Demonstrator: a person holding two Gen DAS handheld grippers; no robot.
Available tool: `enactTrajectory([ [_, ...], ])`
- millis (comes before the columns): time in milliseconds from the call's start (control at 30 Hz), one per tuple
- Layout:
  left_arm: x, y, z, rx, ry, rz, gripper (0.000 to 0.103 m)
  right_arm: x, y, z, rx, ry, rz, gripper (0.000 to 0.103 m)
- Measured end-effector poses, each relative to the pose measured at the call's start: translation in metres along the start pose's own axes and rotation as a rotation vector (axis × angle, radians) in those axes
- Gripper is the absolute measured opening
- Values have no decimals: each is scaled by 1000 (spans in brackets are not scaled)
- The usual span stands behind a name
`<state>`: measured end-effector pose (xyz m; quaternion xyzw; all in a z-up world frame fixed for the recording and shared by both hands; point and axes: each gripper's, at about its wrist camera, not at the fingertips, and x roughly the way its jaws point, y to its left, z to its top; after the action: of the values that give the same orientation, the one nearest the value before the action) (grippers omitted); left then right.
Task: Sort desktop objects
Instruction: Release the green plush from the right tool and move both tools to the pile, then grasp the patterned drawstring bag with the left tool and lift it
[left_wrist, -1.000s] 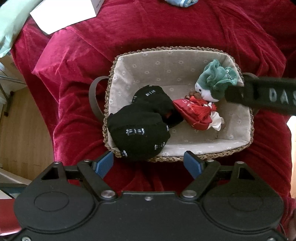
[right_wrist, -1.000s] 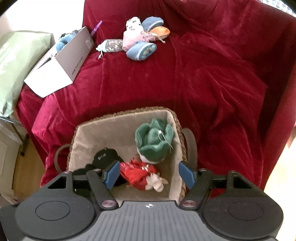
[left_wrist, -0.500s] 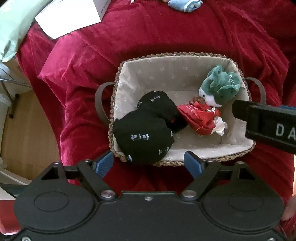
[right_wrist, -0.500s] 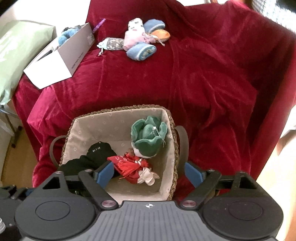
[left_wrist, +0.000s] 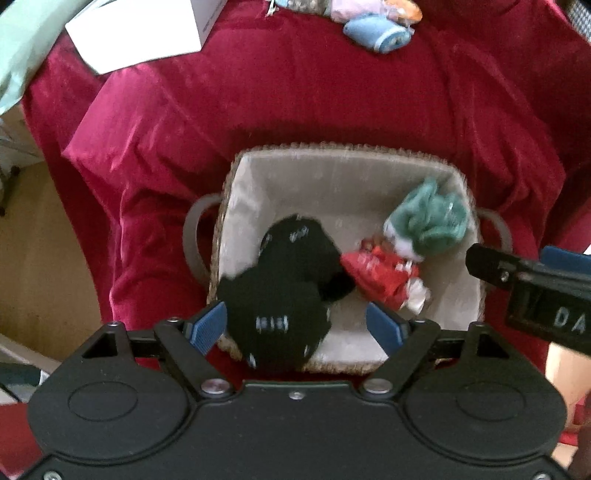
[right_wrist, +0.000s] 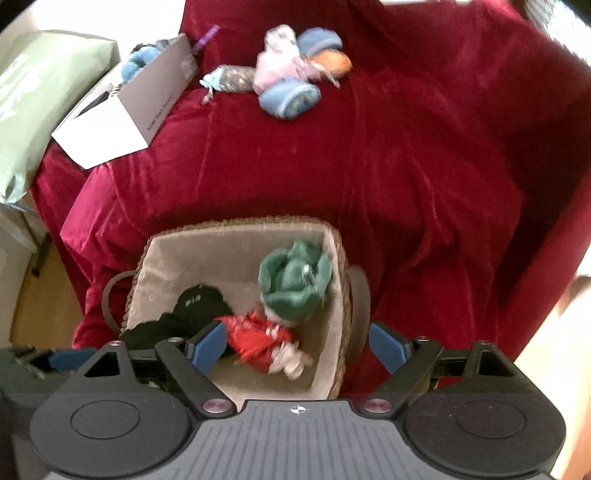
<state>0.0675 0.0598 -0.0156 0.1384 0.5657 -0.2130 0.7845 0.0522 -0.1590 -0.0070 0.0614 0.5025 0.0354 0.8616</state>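
A woven basket (left_wrist: 332, 173) (right_wrist: 236, 243) with a beige liner sits on the red cloth. In it lie black socks (left_wrist: 288, 280) (right_wrist: 199, 306), a red pouch (left_wrist: 380, 273) (right_wrist: 258, 336) and a green plush toy (left_wrist: 428, 221) (right_wrist: 295, 277). My left gripper (left_wrist: 297, 326) is open and empty above the basket's near rim. My right gripper (right_wrist: 297, 345) is open and empty above the basket's right side; its body also shows in the left wrist view (left_wrist: 535, 291). A pile of small soft items (right_wrist: 295, 74) (left_wrist: 373, 22) lies at the far side of the cloth.
A white open box (right_wrist: 125, 107) (left_wrist: 147, 33) holding a blue toy stands at the far left. A pale green bag (right_wrist: 40, 99) lies left of it. The red cloth (right_wrist: 424, 166) drapes over the edges; wooden floor (left_wrist: 37, 258) shows at left.
Both grippers have pulled back and up from the basket, so it sits lower and smaller in view and more of the far cloth shows. Both stayed open.
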Motion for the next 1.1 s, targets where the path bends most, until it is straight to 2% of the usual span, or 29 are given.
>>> enactTrajectory([
  [233, -11, -9, 48, 57, -123, 16, 80, -5, 1, 33, -125, -139, -70, 86],
  [433, -6, -19, 100, 87, -198, 30, 82, 10, -10, 80, -141, -150, -61, 85],
  [567, 10, -29, 136, 94, -213, 59, 82, 28, -23, 114, -93, -133, -30, 81],
  [633, 16, -30, 153, 74, -217, 42, 82, 37, -27, 129, -73, -136, -20, 79],
  [767, 33, -30, 192, 16, -214, 15, 82, 55, -31, 161, -65, -184, -32, 79],
  [933, 52, -31, 234, -42, -222, 39, 82, 81, -37, 205, -87, -250, -55, 79],
  [1100, 75, -37, 277, -70, -226, 56, 83, 112, -47, 251, -47, -269, -62, 77],
])
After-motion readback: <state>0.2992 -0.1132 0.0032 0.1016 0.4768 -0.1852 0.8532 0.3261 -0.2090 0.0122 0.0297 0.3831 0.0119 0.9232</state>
